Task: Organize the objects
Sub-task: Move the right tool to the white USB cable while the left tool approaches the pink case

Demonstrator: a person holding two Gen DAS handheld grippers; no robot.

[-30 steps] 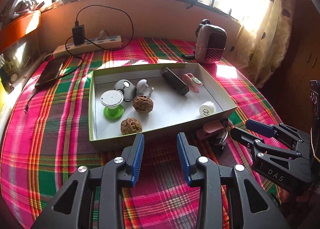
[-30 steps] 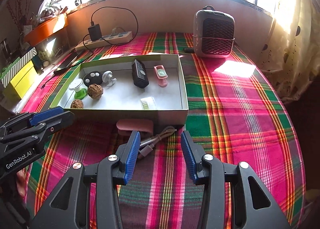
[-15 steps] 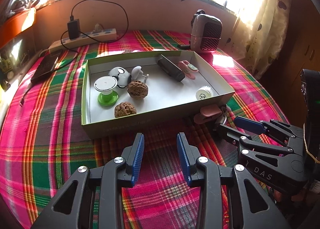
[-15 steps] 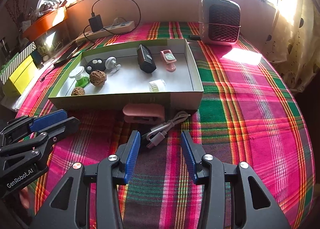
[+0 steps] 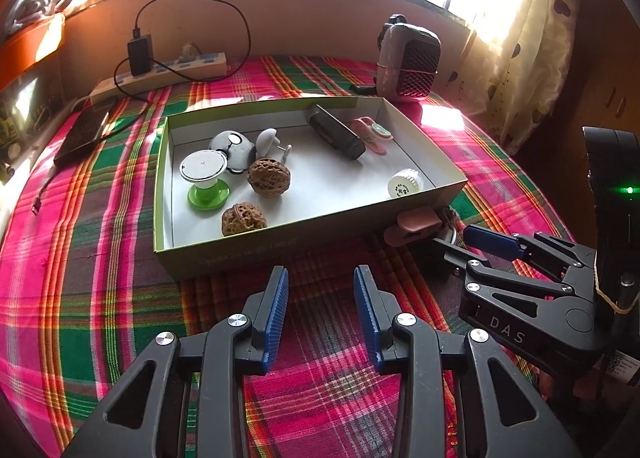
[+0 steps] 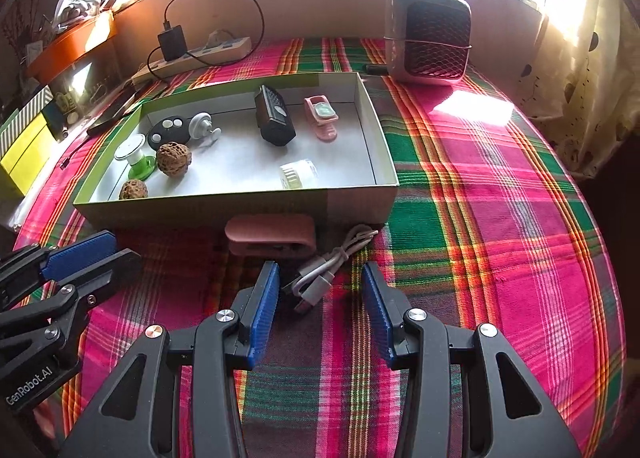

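A shallow green-edged box (image 6: 236, 206) (image 5: 256, 248) on the plaid cloth holds two walnuts (image 6: 173, 159), a green-footed cup (image 6: 136, 156), a black device (image 6: 274, 120), a pink clip (image 6: 322, 116), a white cap (image 6: 298, 174) and other small items. In front of the box lie a pink case (image 6: 270, 234) (image 5: 416, 222) and a coiled grey cable (image 6: 328, 270). My right gripper (image 6: 320, 288) is open, its tips on either side of the cable's plug end. My left gripper (image 5: 320, 290) is open and empty just before the box's near wall.
A small heater (image 6: 428, 38) stands at the back right. A power strip with a charger (image 6: 192, 54) and a phone (image 5: 82, 134) lie at the back left. An orange tray and yellow boxes (image 6: 24, 154) sit off the left edge. A curtain hangs on the right.
Both grippers have moved forward toward the box. The right gripper's open fingers have come up around the cable's near end. Nothing has been gripped.
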